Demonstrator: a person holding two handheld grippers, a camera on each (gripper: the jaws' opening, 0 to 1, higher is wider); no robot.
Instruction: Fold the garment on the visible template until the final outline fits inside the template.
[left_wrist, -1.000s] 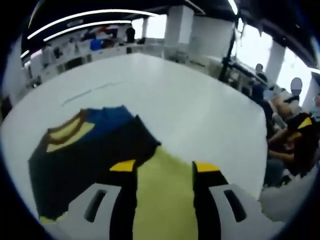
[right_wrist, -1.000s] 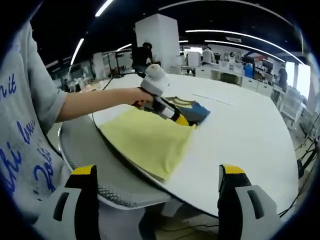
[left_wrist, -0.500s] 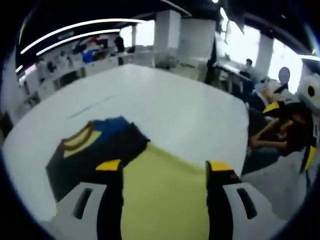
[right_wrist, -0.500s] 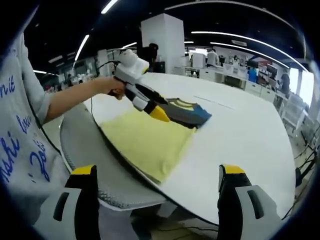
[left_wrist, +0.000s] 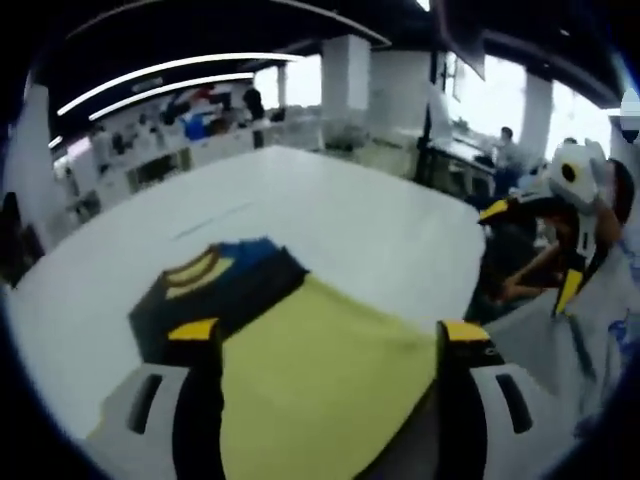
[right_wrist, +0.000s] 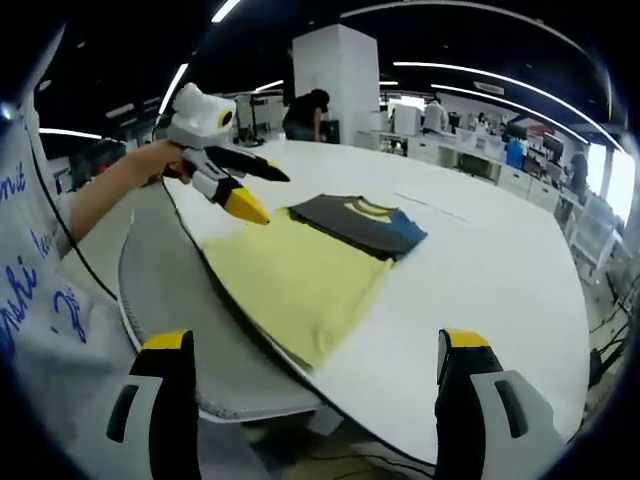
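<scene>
Garment lies folded beside the yellow template on my desk; left gripper and right gripper fingers wide, empty.

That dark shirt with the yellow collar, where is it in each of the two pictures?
Left gripper view: the dark shirt lies left of centre, just beyond the left gripper, touching the far edge of the yellow sheet.
Right gripper view: the dark shirt lies near the centre, at the far end of the yellow sheet.
Shared landmark: the yellow sheet on the white table.
</scene>
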